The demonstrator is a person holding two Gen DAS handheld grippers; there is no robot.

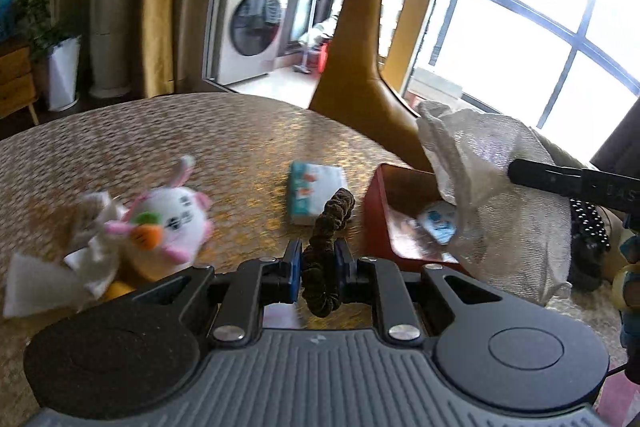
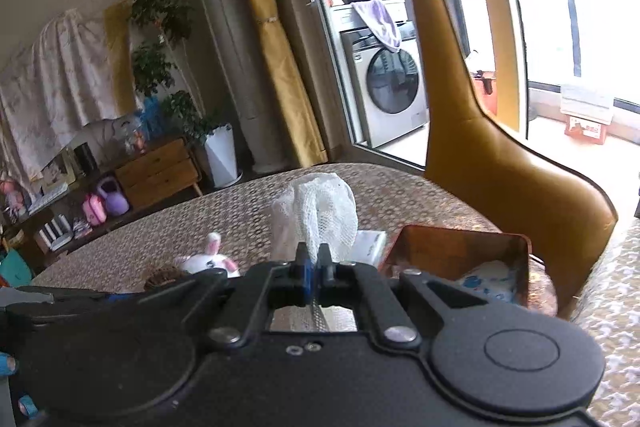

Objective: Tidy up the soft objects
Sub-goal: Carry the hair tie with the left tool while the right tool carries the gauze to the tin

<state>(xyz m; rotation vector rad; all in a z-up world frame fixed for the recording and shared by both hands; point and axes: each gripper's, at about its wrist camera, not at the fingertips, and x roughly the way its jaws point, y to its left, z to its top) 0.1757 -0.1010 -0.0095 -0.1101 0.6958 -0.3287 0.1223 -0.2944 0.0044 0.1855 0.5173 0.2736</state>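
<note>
The red-brown tray [image 1: 376,203] sits on the woven counter [image 1: 160,131] toward its right side, with upright walls and a glossy floor; inside it lies a small white packet with blue print [image 1: 438,221], resting against the tray's far right part, and the right wrist view shows the same packet [image 2: 490,281] low in the tray [image 2: 460,239] near its right wall. Whether anything else lies in the tray cannot be told, since the white mesh cloth [image 1: 496,195] hangs in front of much of it. The right tool [image 2: 314,263] has its jaws nearly closed on that cloth [image 2: 320,211], which bunches upward above the fingertips; from the left view the cloth hangs over the tray's right edge, pinched by the dark fingers [image 1: 552,179]. The left tool [image 1: 318,263] has its jaws drawn in on a dark brown scrunchie [image 1: 330,223], which stands upright between the blue pads [image 1: 296,267], lifted above the counter just left of the tray. On the counter beyond the scrunchie lies a tissue pack [image 1: 314,191], beside the tray. Farther left rests a white plush rabbit [image 1: 172,223] touching a crumpled white cloth [image 1: 86,251].
</note>
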